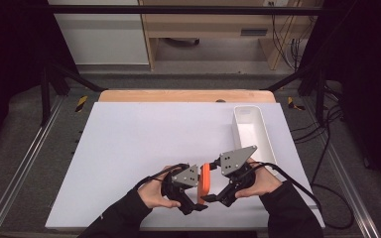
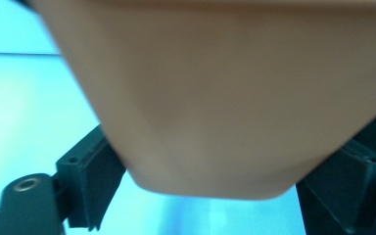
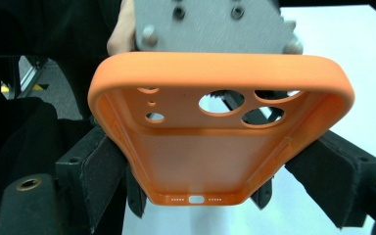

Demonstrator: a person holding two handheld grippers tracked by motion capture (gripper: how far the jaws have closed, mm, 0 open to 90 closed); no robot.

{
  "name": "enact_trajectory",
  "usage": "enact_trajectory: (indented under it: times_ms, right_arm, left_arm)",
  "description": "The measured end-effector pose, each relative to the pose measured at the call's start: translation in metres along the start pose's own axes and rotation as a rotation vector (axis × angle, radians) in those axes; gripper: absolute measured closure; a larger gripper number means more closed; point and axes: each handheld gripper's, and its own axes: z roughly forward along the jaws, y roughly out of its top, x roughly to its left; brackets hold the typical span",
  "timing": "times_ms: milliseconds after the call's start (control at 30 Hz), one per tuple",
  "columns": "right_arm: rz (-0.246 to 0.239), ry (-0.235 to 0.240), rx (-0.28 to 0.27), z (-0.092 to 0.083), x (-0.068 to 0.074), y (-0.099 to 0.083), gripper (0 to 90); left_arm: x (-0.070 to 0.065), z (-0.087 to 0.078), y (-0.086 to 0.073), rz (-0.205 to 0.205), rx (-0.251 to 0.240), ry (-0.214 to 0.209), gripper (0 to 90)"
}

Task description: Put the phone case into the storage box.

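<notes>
High view: both hand-held grippers meet over the tabletop (image 1: 129, 148), the orange phone case (image 1: 204, 182) upright between them; best to keep both grips steady. Left gripper view: the left hand-held gripper (image 2: 210, 181) pinches the case's edges. Right gripper view: the right hand-held gripper (image 3: 200, 171) clamps the case's sides near the charging-port end.

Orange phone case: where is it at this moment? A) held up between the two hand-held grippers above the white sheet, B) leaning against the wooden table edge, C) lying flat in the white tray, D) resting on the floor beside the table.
A: the orange phone case stands on edge between the left hand-held gripper and the right hand-held gripper, whose jaws clamp its sides in the right gripper view.
</notes>
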Motion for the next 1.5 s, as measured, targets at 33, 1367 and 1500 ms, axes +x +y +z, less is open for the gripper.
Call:
enact_trajectory:
  times_ms: [33, 1367, 1500]
  right_arm:
    - [-0.002, -0.004, 0.002, 0.0, 0.0, 0.0, 16.4]
    - [0.102, -0.274, -0.071, -0.049, -0.017, 0.0, 16.1]
    - [0.11, -0.311, -0.088, -0.054, -0.018, 0.001, 16.1]
  left_arm:
    - [0.0, -0.001, -0.001, -0.006, 0.001, 0.006, 11.5]
    - [0.013, -0.105, -0.085, -0.326, -0.273, 0.344, 2.4]
    - [0.013, -0.113, -0.097, -0.36, -0.302, 0.388, 2.5]
